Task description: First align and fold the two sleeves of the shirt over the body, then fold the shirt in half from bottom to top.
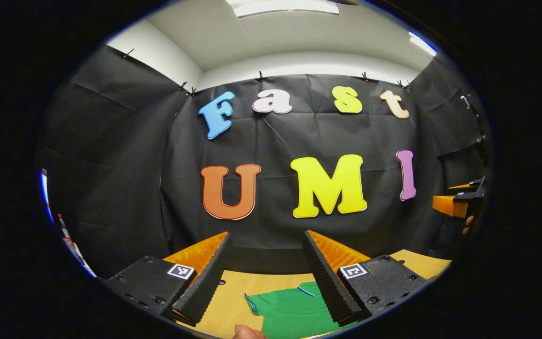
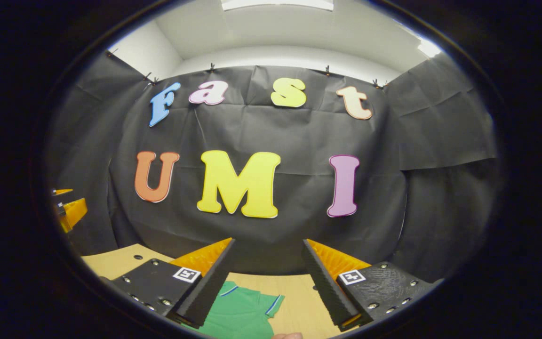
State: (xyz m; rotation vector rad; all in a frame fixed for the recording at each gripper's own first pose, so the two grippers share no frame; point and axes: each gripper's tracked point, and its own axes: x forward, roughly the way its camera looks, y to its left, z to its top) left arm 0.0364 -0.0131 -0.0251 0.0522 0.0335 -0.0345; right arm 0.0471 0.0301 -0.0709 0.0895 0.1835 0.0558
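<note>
While both grippers hang above the table, nothing is in hand. Left gripper (image 1: 267,263): fingers spread wide, gap bare, pointing at the booth wall (image 1: 111,188). Right gripper (image 2: 267,270): likewise wide apart, holding nothing.

Shirt (image 1: 294,313): green, lying on the wooden table (image 1: 226,301) at the bottom centre of the left gripper view, between and below the two fingers. One short sleeve (image 1: 258,303) spreads out toward lower left, with a thin stripe along its cuff. In the right gripper view the shirt (image 2: 238,310) sits at bottom centre, its other sleeve (image 2: 268,303) reaching toward the lower right, cuff also striped. Sleeves look unfolded; task judged not yet begun.

A fingertip of the person (image 1: 248,332) shows at the bottom edge of the left gripper view.

Handling, as judgement: thin knit, light, limp, will sag and drag rather than hold shape; not fragile, little slip on wood. Pinch each sleeve at the cuff edge, one layer only, lift low and carry inward over the body. For the later half-fold, take the hem corners, which lie below frame and cannot be checked.
</note>
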